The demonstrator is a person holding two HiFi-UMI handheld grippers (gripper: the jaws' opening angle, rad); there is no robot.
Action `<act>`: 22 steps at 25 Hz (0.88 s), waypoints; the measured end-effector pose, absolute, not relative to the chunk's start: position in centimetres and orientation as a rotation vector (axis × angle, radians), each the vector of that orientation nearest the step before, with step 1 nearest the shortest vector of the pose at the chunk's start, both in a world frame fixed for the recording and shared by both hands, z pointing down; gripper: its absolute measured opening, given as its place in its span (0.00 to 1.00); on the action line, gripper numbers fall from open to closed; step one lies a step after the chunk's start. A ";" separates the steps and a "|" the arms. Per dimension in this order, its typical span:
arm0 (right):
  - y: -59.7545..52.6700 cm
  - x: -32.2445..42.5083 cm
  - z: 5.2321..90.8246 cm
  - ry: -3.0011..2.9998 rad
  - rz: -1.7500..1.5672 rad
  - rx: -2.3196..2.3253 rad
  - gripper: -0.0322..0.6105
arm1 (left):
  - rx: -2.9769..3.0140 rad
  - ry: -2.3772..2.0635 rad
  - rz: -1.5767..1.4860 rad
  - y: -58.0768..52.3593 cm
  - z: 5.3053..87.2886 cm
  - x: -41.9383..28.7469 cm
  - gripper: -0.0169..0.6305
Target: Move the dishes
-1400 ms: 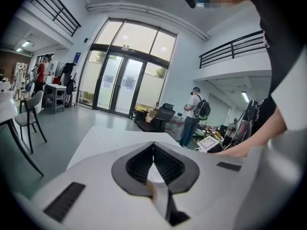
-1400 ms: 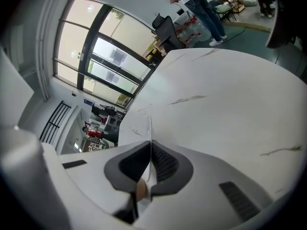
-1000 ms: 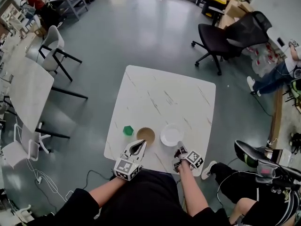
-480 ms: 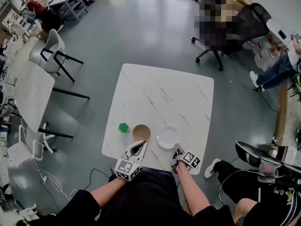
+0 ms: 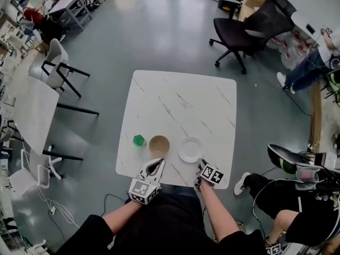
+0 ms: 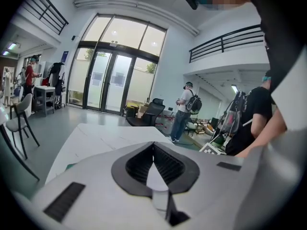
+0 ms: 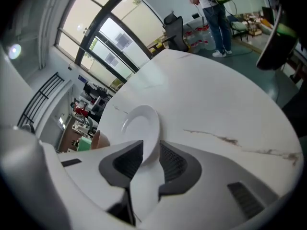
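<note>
A white plate (image 5: pixel 190 149) lies near the front edge of the white marble table (image 5: pixel 180 102). A brown bowl (image 5: pixel 159 145) is to its left, and a small green object (image 5: pixel 139 140) sits further left. My right gripper (image 5: pixel 201 164) is at the plate's near rim. In the right gripper view the plate (image 7: pixel 136 126) has its rim between the two pads, with the right gripper (image 7: pixel 152 150) shut on it. My left gripper (image 5: pixel 158 162) sits just short of the bowl. In its own view the left gripper (image 6: pixel 153 146) is shut with its tips touching and holds nothing.
A black office chair (image 5: pixel 247 28) stands beyond the table's far right corner. A second white table (image 5: pixel 32 108) and white chairs (image 5: pixel 56 62) are to the left. A seated person's legs (image 5: pixel 297 206) are at the right. People (image 6: pixel 184 111) stand in the distance.
Both grippers have edged forward toward the dishes. The right gripper's tips now reach the plate's near rim. The bowl, the plate and the green object keep their places on the table.
</note>
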State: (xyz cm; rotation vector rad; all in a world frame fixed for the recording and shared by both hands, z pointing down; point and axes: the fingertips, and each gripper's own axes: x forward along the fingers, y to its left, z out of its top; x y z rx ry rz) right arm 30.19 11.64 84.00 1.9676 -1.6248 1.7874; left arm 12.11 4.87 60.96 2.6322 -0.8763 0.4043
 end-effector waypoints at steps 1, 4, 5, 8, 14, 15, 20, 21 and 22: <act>12.1 30.1 83.7 -1.621 1.742 1.979 0.23 | 2.638 -0.867 0.390 5.1 60.8 11.6 0.05; 13.0 29.1 81.3 -1.663 1.627 2.006 0.23 | 2.641 -0.824 0.335 6.0 60.1 10.1 0.05; 13.2 28.4 80.0 -1.709 1.588 2.010 0.23 | 2.638 -0.802 0.314 6.5 59.8 9.5 0.05; 13.2 24.6 74.8 -1.907 1.392 2.009 0.11 | 2.650 -0.752 0.231 8.0 58.5 7.2 0.05; 15.0 13.1 64.8 -2.094 0.907 1.965 0.08 | 2.639 -0.715 0.141 11.4 56.4 1.0 0.05; 15.5 11.6 63.3 -2.099 0.852 1.974 0.08 | 2.633 -0.711 0.126 11.9 56.1 0.2 0.05; 17.9 5.4 57.7 -2.093 0.659 1.972 0.08 | 2.638 -0.674 0.077 14.0 54.6 -2.6 0.05; 18.3 4.5 56.6 -2.094 0.626 1.958 0.08 | 2.639 -0.672 0.070 14.4 54.1 -3.0 0.05; 18.6 3.6 55.6 -2.102 0.597 1.947 0.08 | 2.641 -0.673 0.062 14.8 53.7 -3.3 0.05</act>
